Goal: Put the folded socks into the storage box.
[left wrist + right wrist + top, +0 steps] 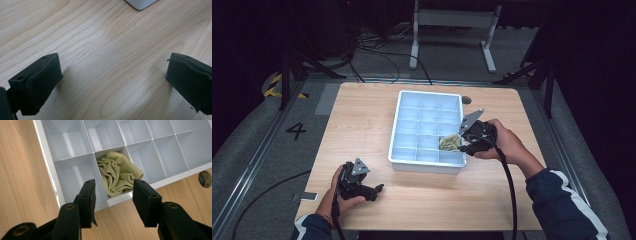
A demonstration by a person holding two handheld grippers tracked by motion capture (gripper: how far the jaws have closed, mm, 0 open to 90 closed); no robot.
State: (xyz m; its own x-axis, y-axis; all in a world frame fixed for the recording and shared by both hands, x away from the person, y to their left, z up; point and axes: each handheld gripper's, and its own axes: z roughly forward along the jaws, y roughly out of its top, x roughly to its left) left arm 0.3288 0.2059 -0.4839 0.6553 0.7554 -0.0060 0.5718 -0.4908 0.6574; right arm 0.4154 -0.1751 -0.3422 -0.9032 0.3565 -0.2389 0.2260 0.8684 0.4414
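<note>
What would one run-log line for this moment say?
left gripper: open, over bare table | right gripper: open at tray edge | cloth: bunched in one tray compartment

Lab: floor rails [249, 165], trailing cables [377, 52]

The left black two-jaw gripper [371, 190] lies low with fingers [37, 85] spread wide; the right black two-jaw gripper [462, 141] gapes, empty.
</note>
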